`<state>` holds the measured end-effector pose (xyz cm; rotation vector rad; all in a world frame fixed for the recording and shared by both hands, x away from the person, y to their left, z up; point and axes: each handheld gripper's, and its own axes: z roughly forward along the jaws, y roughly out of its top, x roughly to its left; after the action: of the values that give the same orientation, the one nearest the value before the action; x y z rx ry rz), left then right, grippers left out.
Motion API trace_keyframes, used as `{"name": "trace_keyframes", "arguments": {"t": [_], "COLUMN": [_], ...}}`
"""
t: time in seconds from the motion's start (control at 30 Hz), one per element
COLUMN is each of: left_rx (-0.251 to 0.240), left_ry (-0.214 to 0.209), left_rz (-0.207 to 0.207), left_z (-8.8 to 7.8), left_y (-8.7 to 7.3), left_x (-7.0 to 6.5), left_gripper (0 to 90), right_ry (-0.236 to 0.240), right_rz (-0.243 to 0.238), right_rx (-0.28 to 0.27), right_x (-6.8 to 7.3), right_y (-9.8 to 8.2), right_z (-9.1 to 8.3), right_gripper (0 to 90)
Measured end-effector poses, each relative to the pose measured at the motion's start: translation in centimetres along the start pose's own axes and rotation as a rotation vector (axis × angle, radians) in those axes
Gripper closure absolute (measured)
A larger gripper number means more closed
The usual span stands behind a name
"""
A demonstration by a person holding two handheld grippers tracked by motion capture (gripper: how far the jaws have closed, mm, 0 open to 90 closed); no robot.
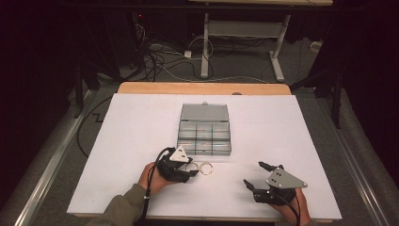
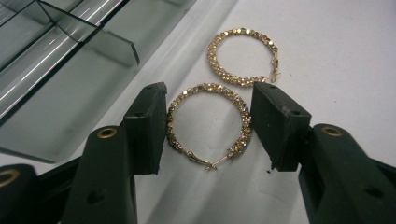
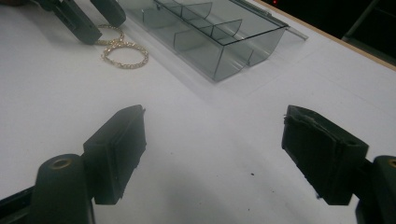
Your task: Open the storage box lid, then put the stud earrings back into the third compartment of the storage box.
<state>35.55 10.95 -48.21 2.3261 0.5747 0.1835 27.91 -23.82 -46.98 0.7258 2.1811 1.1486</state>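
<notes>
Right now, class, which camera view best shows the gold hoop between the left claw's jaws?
The left gripper view: the nearer hoop fills it, clasp visible. In the high view it is mostly hidden under the left claw; the right gripper view shows it small and partly covered.

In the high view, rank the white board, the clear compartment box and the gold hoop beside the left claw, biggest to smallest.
1. White board
2. Clear compartment box
3. Gold hoop beside the left claw, clearly smallest
</notes>
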Motion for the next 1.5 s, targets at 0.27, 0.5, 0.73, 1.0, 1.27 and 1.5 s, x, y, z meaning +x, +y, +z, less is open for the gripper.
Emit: {"name": "trace_keyframes", "arguments": {"t": [0.27,0.5,0.73,1.0,1.27,1.5], "left_rx": [-0.005,-0.029,-0.043,-0.073,-0.106,-0.124], "left_ry": [0.029,0.052,0.097,0.126,0.15,0.162], "left_rz": [0.022,0.038,0.073,0.08,0.079,0.083], "left_z": [-0.4,-1.3,-2.1,-3.1,-4.1,-4.4], "left_y": [-0.3,-0.6,-0.7,-0.8,-0.7,-0.4], "left_x": [-0.2,-0.3,-0.7,-0.8,-0.7,-0.4], "left_gripper": [45.4,45.4,45.4,45.4,45.4,45.4], "right_ry": [0.005,-0.012,-0.009,-0.021,-0.021,-0.015], "right_rz": [-0.007,-0.008,-0.018,-0.014,-0.012,-0.012], "right_rx": [-0.013,-0.025,-0.026,-0.04,-0.038,-0.029], "right_x": [-0.1,-0.3,-0.1,-0.2,-0.2,-0.2], "right_y": [0.1,0.2,0.2,0.2,0.2,0.1], "right_z": [0.0,-0.3,-0.3,-0.7,-0.6,-0.5], "right_gripper": [21.9,21.7,20.9,20.8,20.8,20.9]}}
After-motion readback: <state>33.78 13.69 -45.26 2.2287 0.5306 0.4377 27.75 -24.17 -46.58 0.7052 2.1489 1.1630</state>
